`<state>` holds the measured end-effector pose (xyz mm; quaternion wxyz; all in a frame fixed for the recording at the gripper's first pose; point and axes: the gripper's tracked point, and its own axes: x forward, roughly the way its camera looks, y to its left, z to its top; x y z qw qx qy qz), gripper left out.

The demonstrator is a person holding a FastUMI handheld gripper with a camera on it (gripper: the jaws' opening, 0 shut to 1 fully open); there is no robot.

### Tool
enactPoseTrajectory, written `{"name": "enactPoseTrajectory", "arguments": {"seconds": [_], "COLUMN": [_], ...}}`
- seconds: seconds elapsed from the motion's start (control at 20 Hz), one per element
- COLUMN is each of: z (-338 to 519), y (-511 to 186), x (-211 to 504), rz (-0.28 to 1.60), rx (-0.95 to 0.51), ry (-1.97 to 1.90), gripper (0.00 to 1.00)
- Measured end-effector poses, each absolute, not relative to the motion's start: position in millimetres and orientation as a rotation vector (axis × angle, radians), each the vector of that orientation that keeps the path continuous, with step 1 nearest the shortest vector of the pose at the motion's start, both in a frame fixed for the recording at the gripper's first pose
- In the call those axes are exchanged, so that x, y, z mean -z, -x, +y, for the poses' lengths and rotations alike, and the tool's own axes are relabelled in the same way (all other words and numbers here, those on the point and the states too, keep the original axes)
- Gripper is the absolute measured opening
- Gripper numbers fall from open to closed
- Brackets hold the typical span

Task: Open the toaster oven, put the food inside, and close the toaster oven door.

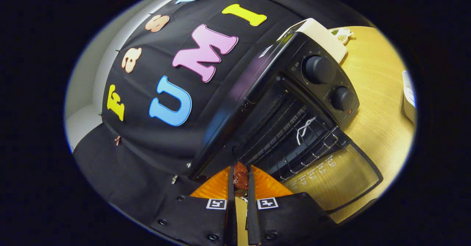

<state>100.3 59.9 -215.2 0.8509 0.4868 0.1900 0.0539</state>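
- Plainly, the gripper [241,181] has its two fingers drawn close together on a small dark reddish-brown piece of food [241,178]; both fingers press its sides, and the lower part of the food is hidden between them, so its whole shape is hard to make out.
- The view is strongly tilted; the toaster oven [294,102] stands on a light wooden desk [375,102], just ahead of the fingers and a little to one side of them.
- Its glass door [333,178] is folded fully down and lies flat over the desk; pale markings run along the glass, too small to read.
- Inside, a wire rack [294,135] crosses the dark cavity; a thin white squiggle shows on or above the rack, and whether it is a glare or a thing cannot be told; the rear of the cavity is lost in shadow.
- Two round black knobs [319,69] sit on the control panel beside the cavity; a small red dot is near the lower knob.
- A pale body shows behind the dark front panel, partly cut off.
- A small pale dish-like thing [342,36] lies near the far edge of the desk behind the oven; its contents are unclear.
- A white object [409,98] at the desk's edge is cut off, so its kind cannot be told.
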Motion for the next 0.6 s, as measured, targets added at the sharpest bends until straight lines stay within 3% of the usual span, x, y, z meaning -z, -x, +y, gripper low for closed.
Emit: {"name": "enactPoseTrajectory", "arguments": {"seconds": [0.6], "z": [37], "y": [-135], "x": [246], "rz": [0.377], "rx": [0.043], "ry": [-0.953], "gripper": [0.15]}}
